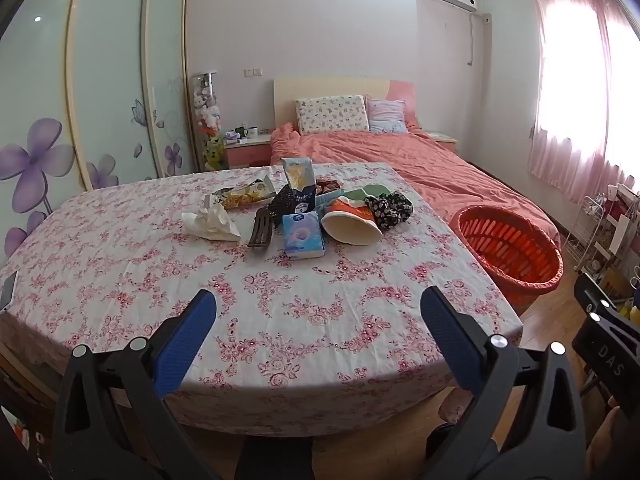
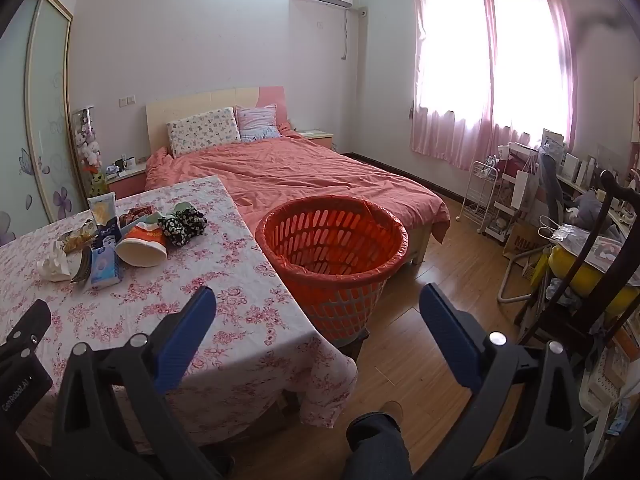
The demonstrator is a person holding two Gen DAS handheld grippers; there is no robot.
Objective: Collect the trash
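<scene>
Trash like the crumpled tissue (image 1: 211, 222) and snack wrapper (image 1: 244, 194) sits mixed with socks (image 1: 390, 206) on the table (image 1: 320, 300). Both the left gripper (image 1: 318, 312) and right gripper (image 2: 318, 308) have jaws wide apart, holding nothing, so a careless grab could drop socks into the orange basket (image 2: 334, 256).

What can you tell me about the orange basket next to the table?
The orange basket is round, plastic-looking, with slotted walls that taper toward the base. It stands upright on the wooden floor, between the floral-clothed table and the bed. An orange bag lines it, folded over the rim. What shows of its inside looks empty. Neither gripper touches it.
</scene>
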